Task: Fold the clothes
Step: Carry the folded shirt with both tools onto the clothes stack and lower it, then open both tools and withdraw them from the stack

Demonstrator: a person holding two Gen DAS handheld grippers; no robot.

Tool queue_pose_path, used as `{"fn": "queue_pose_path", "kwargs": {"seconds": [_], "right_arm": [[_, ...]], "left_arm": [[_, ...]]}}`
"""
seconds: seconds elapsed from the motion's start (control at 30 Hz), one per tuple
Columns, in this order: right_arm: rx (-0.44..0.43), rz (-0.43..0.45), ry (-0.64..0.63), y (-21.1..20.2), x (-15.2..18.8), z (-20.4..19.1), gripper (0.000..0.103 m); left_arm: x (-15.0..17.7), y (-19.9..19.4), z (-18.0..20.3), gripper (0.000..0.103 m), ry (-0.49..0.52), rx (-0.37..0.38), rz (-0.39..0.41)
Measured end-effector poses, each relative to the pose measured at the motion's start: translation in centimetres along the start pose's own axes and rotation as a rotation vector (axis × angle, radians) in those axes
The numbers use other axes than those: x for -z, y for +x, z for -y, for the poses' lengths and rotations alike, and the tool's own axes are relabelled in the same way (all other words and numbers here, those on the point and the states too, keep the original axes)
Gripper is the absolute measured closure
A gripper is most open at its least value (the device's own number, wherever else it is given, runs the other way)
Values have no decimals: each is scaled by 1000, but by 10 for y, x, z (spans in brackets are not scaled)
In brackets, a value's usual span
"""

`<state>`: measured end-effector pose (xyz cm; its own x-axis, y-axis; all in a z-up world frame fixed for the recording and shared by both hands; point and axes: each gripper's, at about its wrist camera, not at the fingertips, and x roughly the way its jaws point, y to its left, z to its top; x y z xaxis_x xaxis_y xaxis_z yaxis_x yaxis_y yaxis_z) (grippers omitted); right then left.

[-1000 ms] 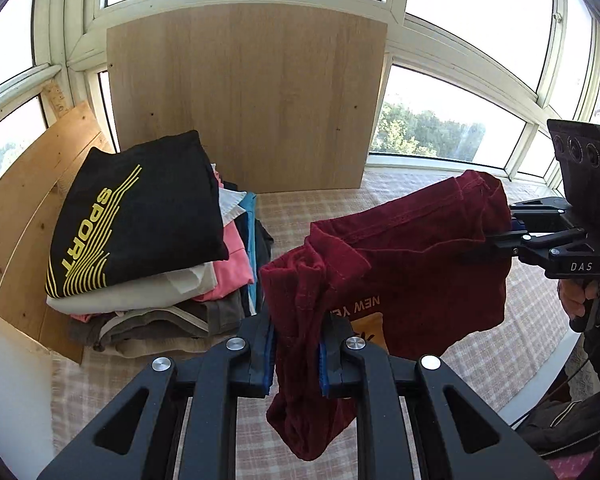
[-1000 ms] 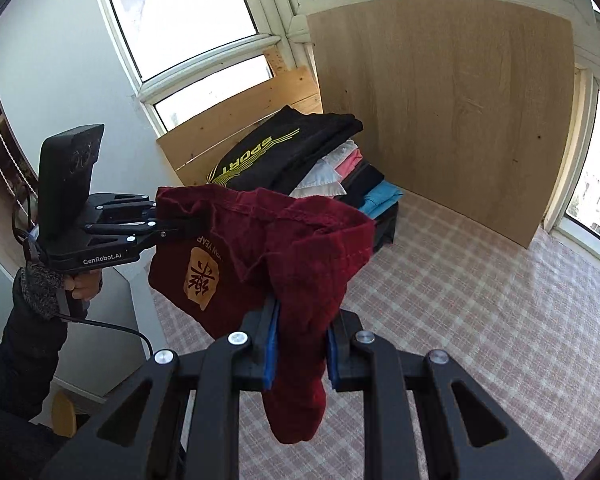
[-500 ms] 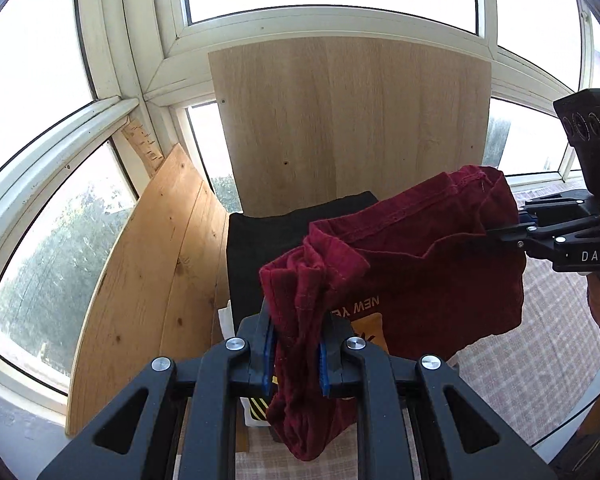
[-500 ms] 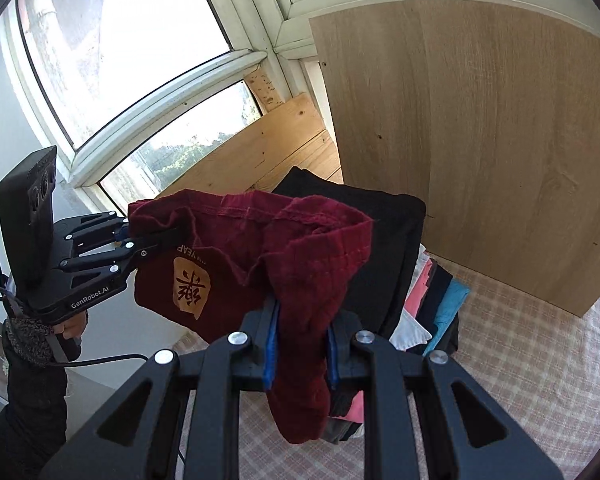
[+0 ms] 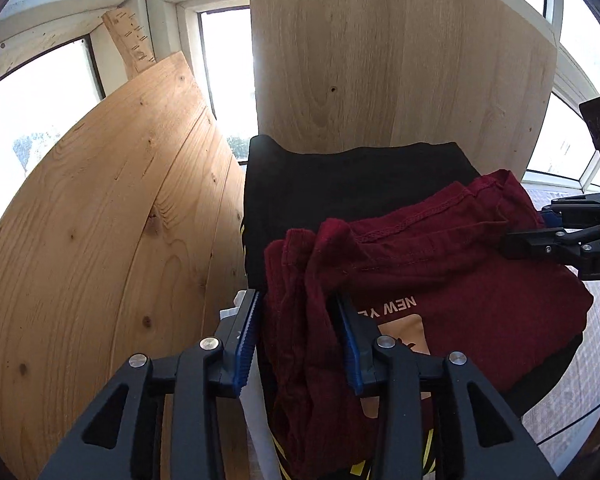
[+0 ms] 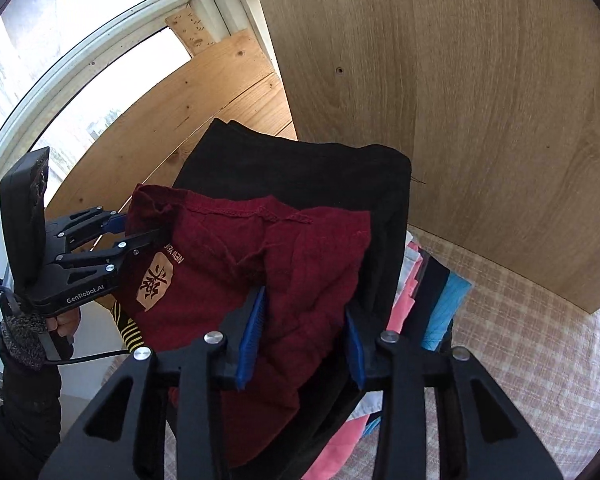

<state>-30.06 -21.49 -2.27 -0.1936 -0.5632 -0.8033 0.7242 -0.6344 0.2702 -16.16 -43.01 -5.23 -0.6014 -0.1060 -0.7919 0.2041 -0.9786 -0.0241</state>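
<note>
A folded maroon T-shirt [image 5: 440, 256] with a tan print lies on top of a black shirt [image 5: 340, 184], the top layer of a stack of folded clothes [image 6: 412, 300]. My left gripper [image 5: 298, 340] is open, its blue pads standing apart on either side of the shirt's bunched left end. My right gripper [image 6: 304, 336] is open too, with the right end of the maroon T-shirt [image 6: 228, 264] loose between its pads. Each wrist view shows the other gripper at the far end of the shirt: the right gripper [image 5: 528, 228] and the left gripper [image 6: 136, 228].
A tall light wooden board [image 5: 400, 60] stands right behind the stack, and a pine board [image 5: 100, 220] leans at its left under the windows. A checked tablecloth [image 6: 520, 320] spreads to the right. A person's hand [image 6: 66, 322] holds the left gripper's handle.
Both grippers carried the maroon T-shirt up and over the stack and set it on the black shirt. Both pairs of jaws have spread apart.
</note>
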Motion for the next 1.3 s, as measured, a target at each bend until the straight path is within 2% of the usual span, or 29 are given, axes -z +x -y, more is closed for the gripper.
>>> {"fn": "queue_pose_path", "kwargs": {"seconds": [0.1, 0.23, 0.3, 0.37, 0.4, 0.47, 0.57, 0.73, 0.83, 0.9, 1.0, 1.03, 1.1, 1.17, 1.23, 1.3], "right_arm": [[29, 34, 19, -17, -4, 8, 60], [128, 166, -1, -54, 1, 7, 60], [140, 218, -35, -65, 6, -4, 60], [94, 227, -80, -64, 11, -21, 66], [83, 210, -108, -58, 13, -32, 70], [70, 175, -157, -43, 16, -50, 71], [108, 131, -175, -17, 20, -59, 71], [118, 112, -90, 3, 16, -31, 81], [34, 87, -26, 3, 15, -16, 83], [10, 100, -1, -7, 18, -13, 83], [45, 149, 42, -32, 25, -11, 78], [58, 165, 57, -40, 28, -10, 66], [111, 192, 74, -59, 38, -9, 50], [151, 209, 79, -75, 52, -9, 50], [190, 217, 89, -90, 68, -10, 50], [166, 225, 104, -101, 88, -11, 50]], "left_arm": [[-4, -12, -10, 60, -26, -26, 14], [-6, -30, -12, 62, -12, -86, 58], [-6, -26, -8, 62, 2, -90, 56], [-6, -22, -3, 62, 17, -95, 54], [-6, -20, -1, 62, 24, -97, 53], [-5, -15, 3, 62, 38, -101, 50], [-5, -9, 9, 61, 60, -108, 47], [-4, 2, 19, 61, 96, -119, 41], [-3, 6, 15, 59, 69, -89, 35], [-3, 0, 15, 60, 59, -89, 47], [0, -23, 23, 61, 68, -133, 85], [2, -32, 25, 61, 70, -140, 101], [8, -53, 29, 55, 48, -149, 135], [15, -74, 32, 36, 25, -159, 169], [28, -92, 35, 35, -24, -154, 192], [46, -107, 39, 35, -70, -123, 210]]}}
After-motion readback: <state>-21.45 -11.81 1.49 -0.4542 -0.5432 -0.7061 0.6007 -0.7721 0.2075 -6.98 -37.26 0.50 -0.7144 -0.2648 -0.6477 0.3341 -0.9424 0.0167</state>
